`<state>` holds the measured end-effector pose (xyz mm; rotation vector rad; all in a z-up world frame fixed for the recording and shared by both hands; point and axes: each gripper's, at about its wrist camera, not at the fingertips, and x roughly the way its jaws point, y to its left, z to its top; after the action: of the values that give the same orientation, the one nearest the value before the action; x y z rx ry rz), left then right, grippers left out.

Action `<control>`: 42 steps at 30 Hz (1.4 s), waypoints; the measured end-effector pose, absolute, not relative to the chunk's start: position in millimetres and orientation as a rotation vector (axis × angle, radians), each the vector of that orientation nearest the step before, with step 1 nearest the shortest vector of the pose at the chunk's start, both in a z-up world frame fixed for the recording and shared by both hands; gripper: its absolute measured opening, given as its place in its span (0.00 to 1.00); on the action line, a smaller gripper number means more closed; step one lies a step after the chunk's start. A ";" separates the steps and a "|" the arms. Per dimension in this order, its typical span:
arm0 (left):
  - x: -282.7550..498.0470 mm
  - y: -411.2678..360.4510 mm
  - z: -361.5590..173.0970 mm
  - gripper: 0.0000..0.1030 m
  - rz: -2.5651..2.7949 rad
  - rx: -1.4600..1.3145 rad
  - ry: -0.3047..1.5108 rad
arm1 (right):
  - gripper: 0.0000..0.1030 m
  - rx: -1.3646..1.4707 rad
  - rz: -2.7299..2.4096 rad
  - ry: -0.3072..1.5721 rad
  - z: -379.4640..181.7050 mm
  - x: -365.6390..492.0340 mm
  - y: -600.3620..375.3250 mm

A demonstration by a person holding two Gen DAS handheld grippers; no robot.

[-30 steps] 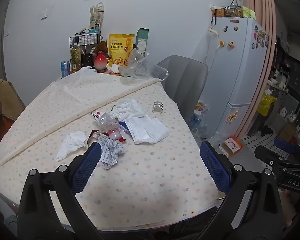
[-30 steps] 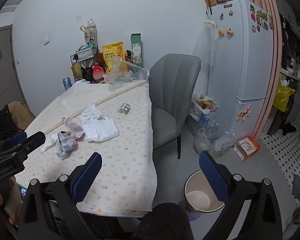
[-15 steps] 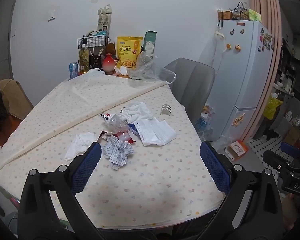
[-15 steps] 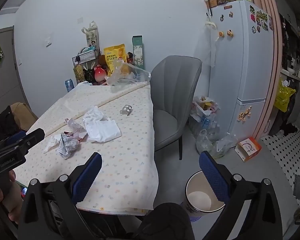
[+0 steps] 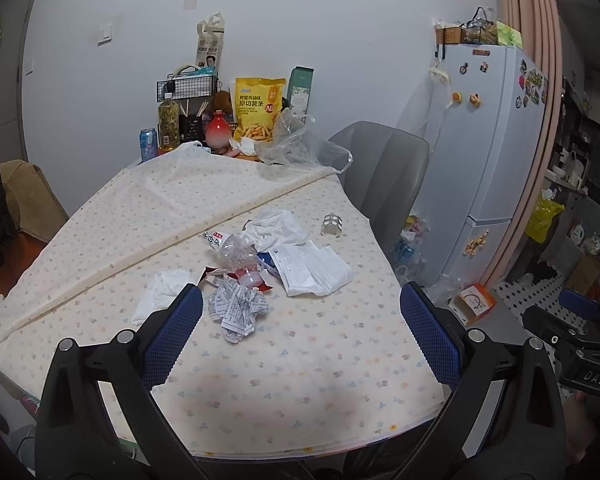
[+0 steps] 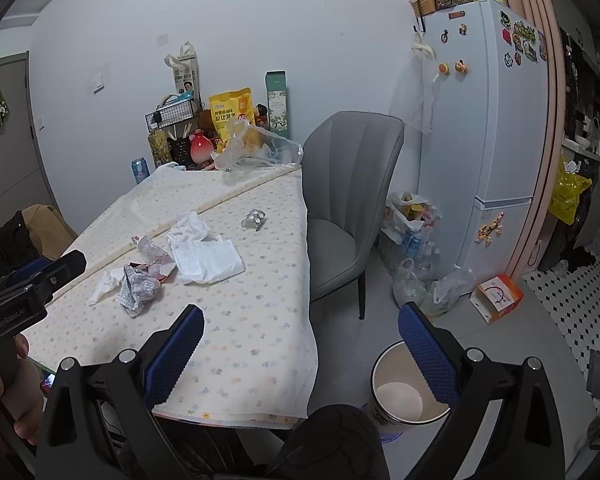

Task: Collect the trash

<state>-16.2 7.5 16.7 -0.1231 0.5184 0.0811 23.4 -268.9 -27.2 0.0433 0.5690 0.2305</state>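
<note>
Trash lies in the middle of the floral tablecloth (image 5: 284, 364): a crumpled printed paper (image 5: 236, 307), a white tissue (image 5: 162, 290), a crushed clear bottle with red wrapper (image 5: 240, 264), a flat white paper (image 5: 314, 268), a white crumpled wad (image 5: 276, 224) and a blister pack (image 5: 332, 225). My left gripper (image 5: 300, 334) hangs open above the table's near edge, empty. My right gripper (image 6: 300, 354) is open and empty, over the table corner. A white bin (image 6: 408, 394) stands on the floor below it. The same crumpled paper (image 6: 138, 288) shows in the right wrist view.
A grey chair (image 6: 348, 208) stands at the table's right side, with bags of bottles (image 6: 414, 240) and a fridge (image 6: 496, 140) beyond. Snacks, a can and a red vase (image 5: 218, 133) crowd the far end. A person's hand (image 6: 16, 404) holds the left gripper.
The left gripper has drawn back and risen a little, so the trash pile sits farther up in its view. The right gripper has barely shifted. Both stay open.
</note>
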 end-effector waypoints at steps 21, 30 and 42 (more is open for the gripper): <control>-17.1 11.1 15.4 0.95 0.086 -0.131 0.512 | 0.93 0.043 0.231 0.569 -27.0 22.0 -266.8; -17.9 11.4 13.6 0.95 0.088 -0.134 0.514 | 0.93 0.045 0.232 0.571 -28.8 19.7 -264.6; -18.7 11.2 12.3 0.95 0.087 -0.135 0.516 | 0.93 0.045 0.233 0.573 -30.3 19.8 -263.9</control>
<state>-18.7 11.2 12.3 -0.1354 0.5157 0.0868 19.8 -263.9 -30.3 0.0452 0.5729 0.2329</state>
